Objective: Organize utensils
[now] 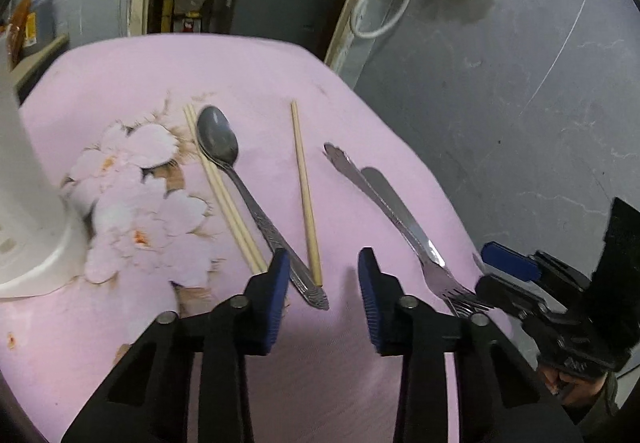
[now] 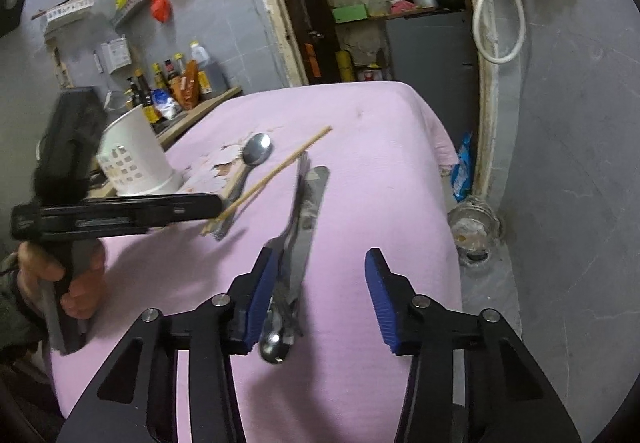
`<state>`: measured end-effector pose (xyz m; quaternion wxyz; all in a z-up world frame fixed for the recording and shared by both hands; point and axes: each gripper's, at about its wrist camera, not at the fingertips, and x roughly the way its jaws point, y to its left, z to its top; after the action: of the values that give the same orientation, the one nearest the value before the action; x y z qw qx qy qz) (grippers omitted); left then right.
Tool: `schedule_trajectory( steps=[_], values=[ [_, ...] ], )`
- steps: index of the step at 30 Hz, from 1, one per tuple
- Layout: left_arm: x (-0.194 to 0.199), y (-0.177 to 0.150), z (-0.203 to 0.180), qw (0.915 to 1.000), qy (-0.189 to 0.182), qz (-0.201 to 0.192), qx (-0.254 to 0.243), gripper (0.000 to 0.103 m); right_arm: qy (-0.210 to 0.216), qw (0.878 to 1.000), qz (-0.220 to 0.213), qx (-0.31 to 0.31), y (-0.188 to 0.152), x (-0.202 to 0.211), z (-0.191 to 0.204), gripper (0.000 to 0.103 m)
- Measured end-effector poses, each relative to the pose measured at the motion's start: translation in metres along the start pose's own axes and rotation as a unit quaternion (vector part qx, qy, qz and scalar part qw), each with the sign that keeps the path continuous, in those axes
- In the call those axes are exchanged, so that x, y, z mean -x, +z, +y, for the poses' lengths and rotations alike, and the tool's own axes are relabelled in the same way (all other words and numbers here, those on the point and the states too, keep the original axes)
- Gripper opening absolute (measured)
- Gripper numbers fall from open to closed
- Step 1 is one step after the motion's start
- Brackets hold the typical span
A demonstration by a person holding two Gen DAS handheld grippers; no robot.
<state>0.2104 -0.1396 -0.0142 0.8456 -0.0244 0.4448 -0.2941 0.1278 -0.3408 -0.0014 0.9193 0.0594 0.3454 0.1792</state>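
Only from the right wrist: white slotted holder (image 2: 134,159) standing at the far left edge of the pink cloth (image 2: 380,131), sauce bottles (image 2: 172,77) on a shelf behind it, and the left hand (image 2: 60,279) wrapped round its handle. Only from the left wrist: flower print (image 1: 136,195) on the cloth, a pair of chopsticks (image 1: 224,189) lying together just left of a grey spoon (image 1: 240,183), a single chopstick (image 1: 306,195) just right of it.

Metal pieces dull and patterned at the handles; chopsticks pale wood. Knife (image 1: 394,209) and fork (image 1: 440,275) lying side by side, touching, near the cloth's right edge.

Left tongs (image 1: 324,271) spread wide, nothing between, the spoon handle and single chopstick ending in the gap, slightly toward the left finger. Right tongs (image 2: 320,283) likewise apart, holding nothing; knife, fork and a second small spoon (image 2: 274,349) lying against the inner face of the left finger (image 2: 262,295).
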Motion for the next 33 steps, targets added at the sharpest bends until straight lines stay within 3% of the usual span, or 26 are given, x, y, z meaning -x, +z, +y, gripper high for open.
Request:
schedule_trajectory(
  steps=[5, 7, 10, 16, 23, 27, 33],
  values=[
    [-0.008, 0.003, 0.002, 0.9997, 0.018, 0.015, 0.006, 0.004, 0.016, 0.999, 0.013, 0.029, -0.004, -0.002, 0.012, 0.029],
    [-0.007, 0.002, 0.005, 0.9997, 0.019, 0.012, 0.009, 0.003, 0.014, 0.999, 0.023, 0.046, -0.006, -0.006, 0.019, 0.014],
    [0.0, -0.001, 0.006, 0.9997, 0.02, 0.006, 0.012, 0.002, 0.008, 0.997, 0.034, 0.068, -0.008, -0.011, 0.027, 0.008],
    [0.027, -0.016, 0.01, 0.9992, 0.013, -0.009, 0.037, 0.002, 0.001, 0.994, 0.049, 0.099, -0.01, -0.016, 0.04, 0.004],
    [0.075, -0.047, 0.029, 0.9948, 0.016, -0.037, 0.093, 0.002, 0.025, 0.991, 0.058, 0.116, -0.011, -0.016, 0.058, 0.004],
    [0.09, -0.067, 0.039, 0.9913, 0.029, -0.033, 0.124, 0.002, 0.032, 0.988, 0.065, 0.135, -0.015, -0.02, 0.077, 0.004],
    [0.113, -0.088, 0.051, 0.9849, 0.011, -0.027, 0.17, 0.002, 0.055, 0.985, 0.076, 0.144, -0.022, -0.021, 0.098, 0.004]
  ],
)
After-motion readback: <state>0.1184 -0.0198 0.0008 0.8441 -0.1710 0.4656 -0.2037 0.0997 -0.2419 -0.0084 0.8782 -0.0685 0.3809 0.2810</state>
